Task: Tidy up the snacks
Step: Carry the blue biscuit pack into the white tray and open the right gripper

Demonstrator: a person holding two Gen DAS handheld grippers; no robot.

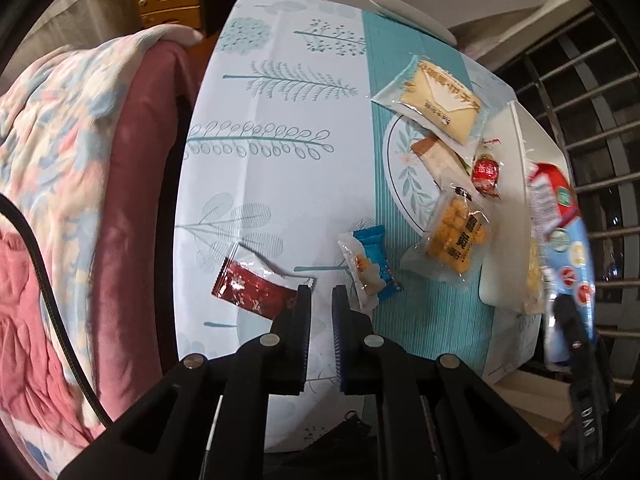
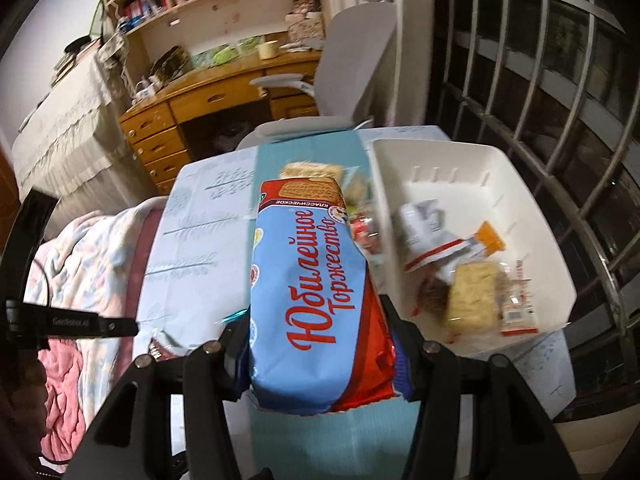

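Table (image 1: 280, 128): covered by a pale cloth with teal leaf prints and a teal striped band.

Right gripper (image 2: 316, 344): clamped on a long blue-and-red biscuit pack (image 2: 308, 292) with red Cyrillic lettering, 1 finger on each long side. The pack is lifted off the table, just left of the white bin (image 2: 532, 216). In the left wrist view the same pack shows blurred at the right edge, above the bin's near side.

White bin: stands at the table's right side, next to the window bars (image 2: 560, 80). It holds several wrapped snacks, among them a pale cracker pack (image 2: 472, 296), a white-and-orange wrapper (image 2: 440, 236) and a small packet with red print (image 2: 518, 308).

Left gripper (image 1: 321, 304): jaws a narrow gap apart, nothing between them, over the cloth.

Loose snacks on the table, left wrist view:
- dark red packet (image 1: 256, 288), its right end just beside the left finger
- small blue-and-clear packet (image 1: 370, 266), close beside the right finger
- clear bag of yellow puffs (image 1: 454, 240)
- red round candy (image 1: 486, 172), beside the bin
- tan wafer pack (image 1: 436, 158)
- envelope-print cracker pack (image 1: 434, 102), overlapping the wafer pack

Surroundings: floral blanket (image 1: 60, 152) left of the table, grey chair (image 2: 352, 60) and wooden desk (image 2: 208, 100) beyond it
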